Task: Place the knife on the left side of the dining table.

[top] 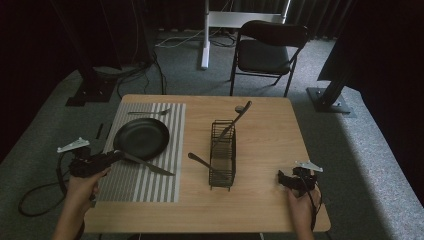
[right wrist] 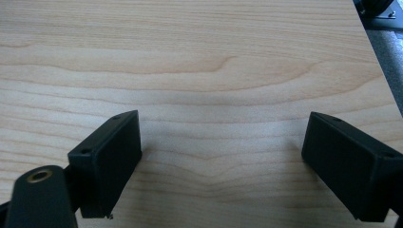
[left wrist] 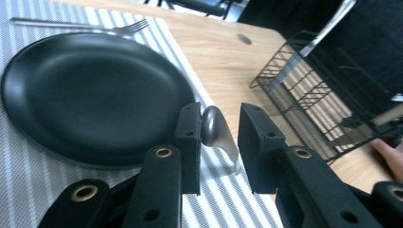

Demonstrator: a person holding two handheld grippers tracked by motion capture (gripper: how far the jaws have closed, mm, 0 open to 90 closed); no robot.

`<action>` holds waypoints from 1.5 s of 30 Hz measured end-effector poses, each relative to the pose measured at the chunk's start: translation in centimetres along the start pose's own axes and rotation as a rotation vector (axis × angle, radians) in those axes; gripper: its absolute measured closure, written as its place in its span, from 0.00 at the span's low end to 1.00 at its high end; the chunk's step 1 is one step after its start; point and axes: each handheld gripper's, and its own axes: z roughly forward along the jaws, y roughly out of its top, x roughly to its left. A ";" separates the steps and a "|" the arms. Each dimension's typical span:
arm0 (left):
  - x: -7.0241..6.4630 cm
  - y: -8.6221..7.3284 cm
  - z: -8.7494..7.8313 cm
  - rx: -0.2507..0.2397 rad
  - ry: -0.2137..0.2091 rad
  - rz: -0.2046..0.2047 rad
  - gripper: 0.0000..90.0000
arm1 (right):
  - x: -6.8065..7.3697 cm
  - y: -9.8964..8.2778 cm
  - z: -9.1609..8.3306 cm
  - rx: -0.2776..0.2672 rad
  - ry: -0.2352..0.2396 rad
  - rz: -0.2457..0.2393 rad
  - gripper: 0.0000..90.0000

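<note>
1. A wooden table (top: 265, 150) is seen from above, with a striped placemat (top: 150, 180) laid over its left part.
2. A black plate (top: 141, 138) is set on the placemat, and a fork (top: 149, 112) lies beyond it at the mat's far edge.
3. A black wire rack (top: 223, 155) stands near the table's middle; utensils are propped in it.
4. A knife (top: 145, 164) is laid on the placemat just beside the plate's near rim, blade pointing right; its rounded handle end (left wrist: 215, 128) sits between the pads of the left gripper (left wrist: 218, 142).
5. The left gripper's jaws are slightly parted: the handle lies against one pad, and a gap is seen to the other.
6. The right gripper (top: 295, 179) is held at the table's near right corner, jaws spread wide over bare wood.
</note>
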 end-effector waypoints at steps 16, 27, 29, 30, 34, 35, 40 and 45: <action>3.0 -1.9 -0.1 0.032 0.049 -0.070 0.75 | 0.0 0.0 0.0 0.000 0.000 0.001 0.13; 4.7 -3.2 0.5 0.060 0.101 -0.111 0.73 | 0.0 0.0 0.0 0.000 0.000 0.001 0.13; 5.1 -3.5 0.7 0.069 0.117 -0.117 0.73 | 0.0 0.0 0.0 0.001 0.000 0.001 0.13; 5.4 -3.7 0.9 0.076 0.125 -0.126 0.73 | 0.0 0.0 0.0 0.001 0.000 0.001 0.13; 6.0 -4.2 1.1 0.088 0.128 -0.146 0.72 | 0.0 0.0 0.0 0.001 0.000 0.001 0.13; 6.2 -4.3 1.1 0.094 0.129 -0.151 0.72 | 0.0 0.0 0.0 0.000 0.000 0.001 0.13; 6.7 -4.8 1.4 0.114 0.130 -0.159 0.71 | 0.0 0.0 0.0 0.000 0.000 0.002 0.13; 7.2 -5.5 1.9 0.143 0.152 -0.158 0.68 | 0.0 0.0 0.0 0.000 0.000 0.002 0.13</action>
